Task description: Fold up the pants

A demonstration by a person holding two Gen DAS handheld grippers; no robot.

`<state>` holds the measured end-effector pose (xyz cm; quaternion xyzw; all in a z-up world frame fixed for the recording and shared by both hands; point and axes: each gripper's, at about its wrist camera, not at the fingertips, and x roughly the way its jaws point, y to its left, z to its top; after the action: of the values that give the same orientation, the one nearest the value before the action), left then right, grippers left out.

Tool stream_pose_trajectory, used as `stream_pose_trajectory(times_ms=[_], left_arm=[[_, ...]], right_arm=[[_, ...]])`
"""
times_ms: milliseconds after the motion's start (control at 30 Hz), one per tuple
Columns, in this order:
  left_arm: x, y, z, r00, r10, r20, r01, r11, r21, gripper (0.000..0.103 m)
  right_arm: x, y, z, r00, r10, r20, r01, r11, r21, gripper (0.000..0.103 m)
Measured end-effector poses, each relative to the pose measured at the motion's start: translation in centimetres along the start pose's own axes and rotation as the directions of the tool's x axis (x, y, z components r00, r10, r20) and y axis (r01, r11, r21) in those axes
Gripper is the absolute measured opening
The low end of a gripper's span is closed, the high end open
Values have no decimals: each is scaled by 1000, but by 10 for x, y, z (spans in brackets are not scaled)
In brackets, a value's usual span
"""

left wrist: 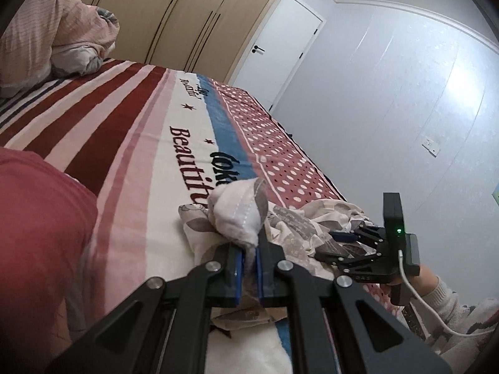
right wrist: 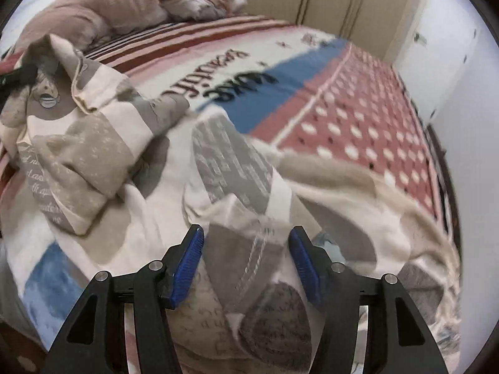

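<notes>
**Left gripper pinches the pants; right gripper stands open over them**

The patterned pants (right wrist: pixel 131 143), cream with grey and beige patches and printed script, lie crumpled on a bed covered by a printed bedspread (left wrist: pixel 131 131) with red stripes, a blue band, black lettering and a dotted red border. In the left wrist view the left gripper (left wrist: pixel 248 249) has its blue pads pressed together on a bunched fold of the pants, which stands up puffed just past the fingertips.

The right gripper (right wrist: pixel 246 246) points down at the cloth with its blue pads (right wrist: pixel 187 265) apart, a seamed ridge of the pants lying between them; the frame is blurred there, so whether the pads brush the fabric cannot be told. In the left wrist view it sits beside the left one on the heap, held by a hand (left wrist: pixel 428 283) in a pale sleeve.

A pink quilt (left wrist: pixel 46 31) is piled at the far end of the bed, with wardrobe doors (left wrist: pixel 187 15) and a white door (left wrist: pixel 280 46) beyond.
</notes>
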<state>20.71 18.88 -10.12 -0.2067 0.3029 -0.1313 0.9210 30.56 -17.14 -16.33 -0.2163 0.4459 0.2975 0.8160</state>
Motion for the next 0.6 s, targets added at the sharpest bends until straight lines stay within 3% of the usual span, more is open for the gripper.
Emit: stream_pose_trajectory(times_ms=[67, 133, 167, 200, 433, 600], left_arm=[[1, 0, 0, 1000, 6, 0, -6, 1000, 1, 4], [1, -2, 0, 1000, 2, -1, -2, 1000, 1, 4], [1, -2, 0, 1000, 0, -2, 0, 1000, 1, 4], [1, -4, 0, 1000, -1, -2, 1, 1000, 3, 4], [2, -9, 4, 1000, 3, 1, -3, 1000, 16, 4], [6, -18, 11, 1000, 12, 1, -12, 999, 40, 4]], right_arm=[[-1, -4, -3, 1000, 14, 0, -14, 1000, 14, 52], [-4, -5, -5, 1000, 23, 13, -23, 1000, 15, 43], [-5, -3, -5, 999, 26, 20, -26, 1000, 6, 22], [-8, -1, -6, 999, 24, 30, -24, 1000, -8, 7], [-29, -16, 8, 984, -104, 143, 101, 995, 25, 4], [-37, -48, 24, 953, -228, 200, 218, 973, 74, 4]])
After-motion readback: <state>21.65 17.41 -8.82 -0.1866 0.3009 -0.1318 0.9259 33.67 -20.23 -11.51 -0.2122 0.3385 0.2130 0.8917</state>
